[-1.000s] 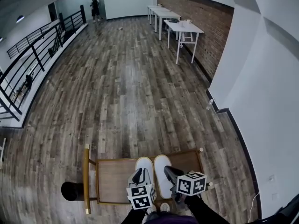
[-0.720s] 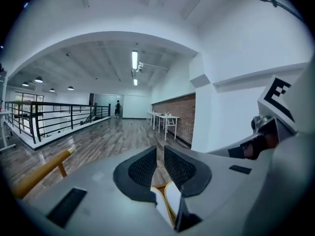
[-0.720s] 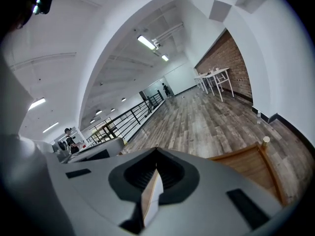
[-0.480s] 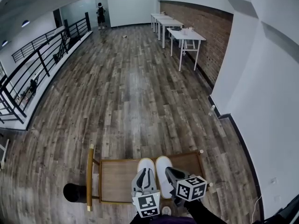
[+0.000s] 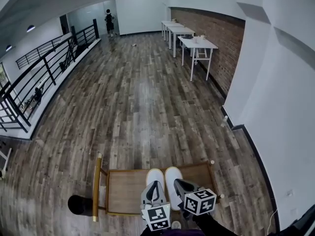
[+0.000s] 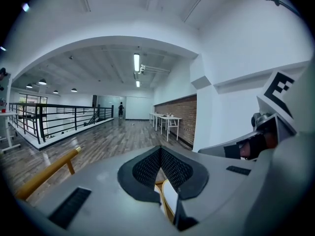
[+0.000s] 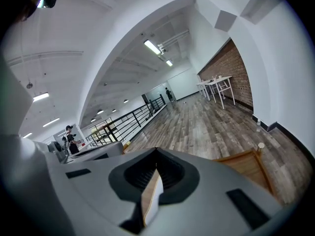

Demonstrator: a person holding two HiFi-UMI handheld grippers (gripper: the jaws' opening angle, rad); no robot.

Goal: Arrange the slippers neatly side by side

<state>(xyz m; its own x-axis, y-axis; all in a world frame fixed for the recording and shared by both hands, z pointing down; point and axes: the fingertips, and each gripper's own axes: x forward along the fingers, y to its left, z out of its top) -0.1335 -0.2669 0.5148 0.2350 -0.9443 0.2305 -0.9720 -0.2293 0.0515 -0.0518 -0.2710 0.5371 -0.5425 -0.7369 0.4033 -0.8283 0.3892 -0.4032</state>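
Two white slippers lie side by side on the wooden counter [image 5: 123,191], toes pointing away: the left slipper [image 5: 154,176] and the right slipper [image 5: 173,175] are close together and roughly parallel. The left tongs [image 5: 155,186] hang over the near end of the left slipper, pads pressed together at the tips and pinching nothing. A white sliver of slipper [image 6: 168,196] shows below them. The right tongs [image 5: 178,184] sit over the near end of the right slipper, likewise pressed together and empty. Both tongs seem raised clear of the slippers, though the head view is too small to be sure.
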